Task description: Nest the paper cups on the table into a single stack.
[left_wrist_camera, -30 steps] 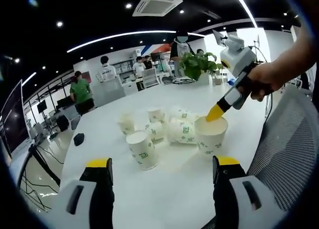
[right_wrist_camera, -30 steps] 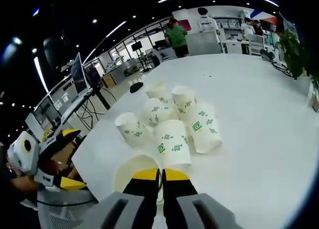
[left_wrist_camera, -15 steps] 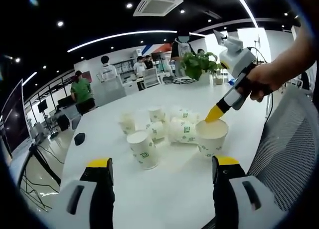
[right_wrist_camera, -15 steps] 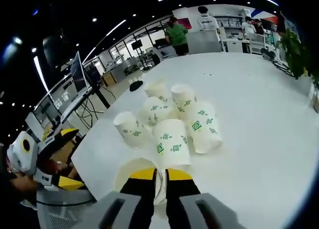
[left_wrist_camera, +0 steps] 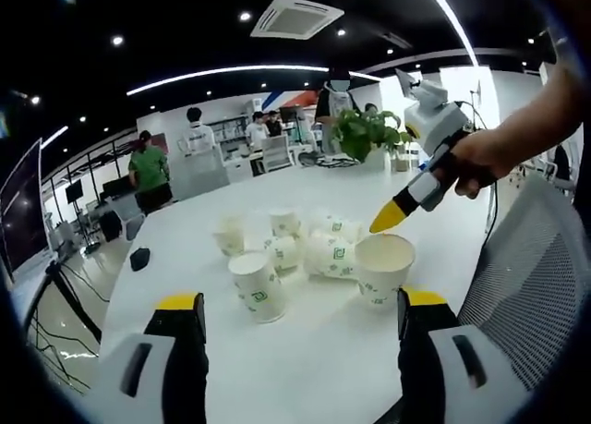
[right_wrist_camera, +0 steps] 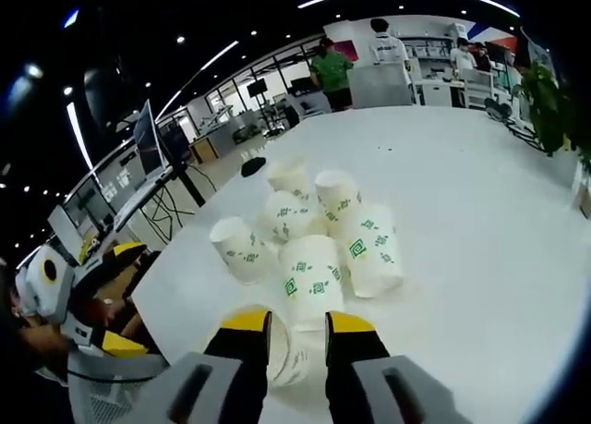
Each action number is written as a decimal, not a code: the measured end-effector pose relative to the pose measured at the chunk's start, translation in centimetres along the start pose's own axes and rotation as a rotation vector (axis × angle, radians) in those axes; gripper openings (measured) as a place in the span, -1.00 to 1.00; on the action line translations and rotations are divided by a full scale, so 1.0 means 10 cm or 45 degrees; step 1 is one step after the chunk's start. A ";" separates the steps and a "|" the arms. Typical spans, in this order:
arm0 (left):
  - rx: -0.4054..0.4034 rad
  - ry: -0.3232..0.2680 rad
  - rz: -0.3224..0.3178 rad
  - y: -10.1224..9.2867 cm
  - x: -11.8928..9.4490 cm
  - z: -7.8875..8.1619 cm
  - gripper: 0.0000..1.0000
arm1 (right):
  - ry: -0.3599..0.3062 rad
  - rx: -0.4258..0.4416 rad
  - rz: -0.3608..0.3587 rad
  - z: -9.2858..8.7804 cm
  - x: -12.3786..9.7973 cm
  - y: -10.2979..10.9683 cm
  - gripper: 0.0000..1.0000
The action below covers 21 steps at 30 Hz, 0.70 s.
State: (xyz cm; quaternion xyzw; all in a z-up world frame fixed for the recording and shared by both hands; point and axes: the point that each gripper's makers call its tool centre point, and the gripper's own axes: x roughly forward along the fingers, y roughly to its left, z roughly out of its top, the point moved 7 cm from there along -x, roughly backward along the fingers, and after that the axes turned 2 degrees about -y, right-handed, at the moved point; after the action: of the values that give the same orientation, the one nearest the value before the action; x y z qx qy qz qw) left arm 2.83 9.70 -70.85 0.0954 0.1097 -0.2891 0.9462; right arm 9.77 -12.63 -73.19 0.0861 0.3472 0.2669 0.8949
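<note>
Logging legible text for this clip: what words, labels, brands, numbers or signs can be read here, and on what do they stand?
No text can be read in either view.
Paper cups: green square logo marks and small green print, too small and blurred to read.
White table: no print visible.
Left hand-held gripper and right hand-held gripper: no readable label.
Background wall graphics: blurred, unreadable.

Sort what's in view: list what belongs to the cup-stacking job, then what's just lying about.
Job:
- upright paper cup near the right gripper
- paper cups lying on their sides
- inverted cup
- white table

Lying about:
- potted plant
- small black object near the table edge
- mesh chair
</note>
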 end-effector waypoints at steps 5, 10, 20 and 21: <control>-0.034 -0.014 -0.006 0.00 0.00 0.01 0.80 | 0.003 -0.024 0.020 0.09 0.03 -0.01 -0.49; -0.084 0.003 -0.027 -0.03 0.01 0.01 0.84 | 0.058 -0.060 0.052 0.13 0.09 0.01 -0.39; -0.139 -0.006 -0.048 -0.07 0.01 0.04 0.88 | 0.126 -0.117 0.076 0.25 0.27 -0.08 -0.35; -0.142 -0.006 -0.048 -0.07 0.02 0.04 0.89 | 0.131 -0.121 0.076 0.26 0.28 -0.09 -0.35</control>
State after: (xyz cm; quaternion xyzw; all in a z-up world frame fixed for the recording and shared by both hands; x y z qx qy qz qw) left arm 2.65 8.98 -70.56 0.0398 0.1252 -0.3007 0.9446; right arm 13.63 -11.80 -73.22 0.0401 0.3768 0.3137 0.8706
